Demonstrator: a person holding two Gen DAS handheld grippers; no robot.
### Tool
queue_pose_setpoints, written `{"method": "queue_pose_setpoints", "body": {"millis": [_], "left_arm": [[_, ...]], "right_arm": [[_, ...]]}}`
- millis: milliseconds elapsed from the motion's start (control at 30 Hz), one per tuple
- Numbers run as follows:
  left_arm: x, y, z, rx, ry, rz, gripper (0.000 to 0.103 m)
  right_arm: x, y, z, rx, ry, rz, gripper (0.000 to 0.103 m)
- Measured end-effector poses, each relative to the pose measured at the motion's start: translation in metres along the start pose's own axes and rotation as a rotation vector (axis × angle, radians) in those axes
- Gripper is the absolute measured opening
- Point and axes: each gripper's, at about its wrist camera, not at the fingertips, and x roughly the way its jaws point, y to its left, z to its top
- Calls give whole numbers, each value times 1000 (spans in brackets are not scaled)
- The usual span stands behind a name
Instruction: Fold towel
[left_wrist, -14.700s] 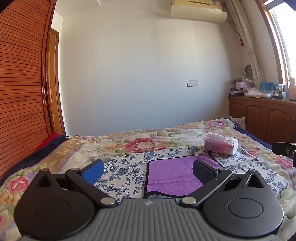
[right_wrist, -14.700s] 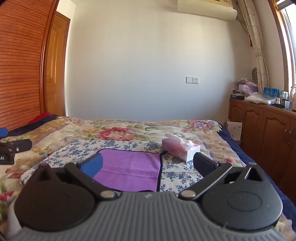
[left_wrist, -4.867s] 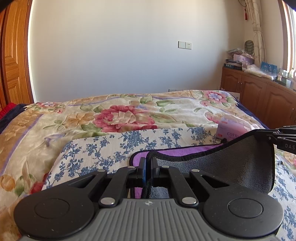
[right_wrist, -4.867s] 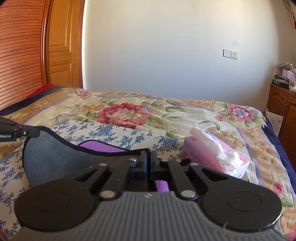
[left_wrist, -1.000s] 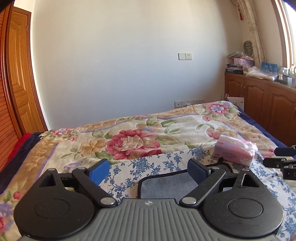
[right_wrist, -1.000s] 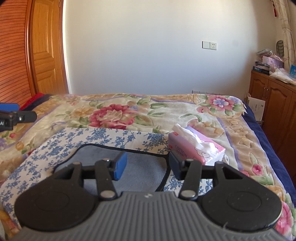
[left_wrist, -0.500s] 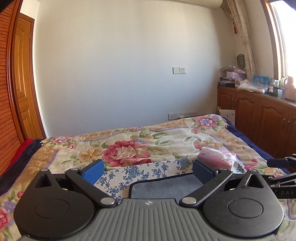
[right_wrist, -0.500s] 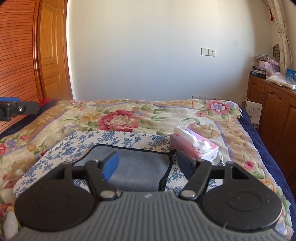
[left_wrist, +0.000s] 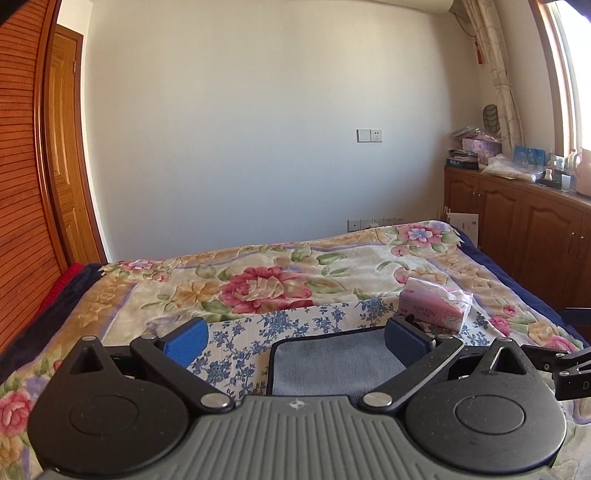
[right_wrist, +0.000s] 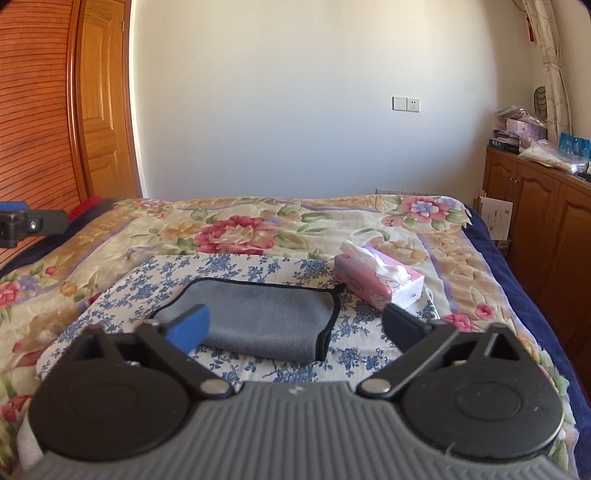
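Observation:
The towel lies folded in half on a blue-flowered cloth on the bed, grey side up with a black hem. It also shows in the left wrist view. My left gripper is open and empty, above the towel's near left edge. My right gripper is open and empty, above the towel's near edge. Neither gripper touches the towel. The right gripper's tips show at the right edge of the left wrist view.
A pink tissue box stands just right of the towel. The floral bedspread covers the bed. Wooden cabinets run along the right. A wooden door and slatted wardrobe are at the left.
Both grippers have pulled back and risen from the folded towel. The right gripper's jaws have opened wider. The towel has not moved.

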Motion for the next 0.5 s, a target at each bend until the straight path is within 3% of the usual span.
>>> {"method": "queue_pose_setpoints", "body": {"millis": [500], "left_arm": [[-30, -7, -24, 1, 28, 16, 103]], "right_arm": [[-31, 14, -8, -18, -16, 6, 103]]}}
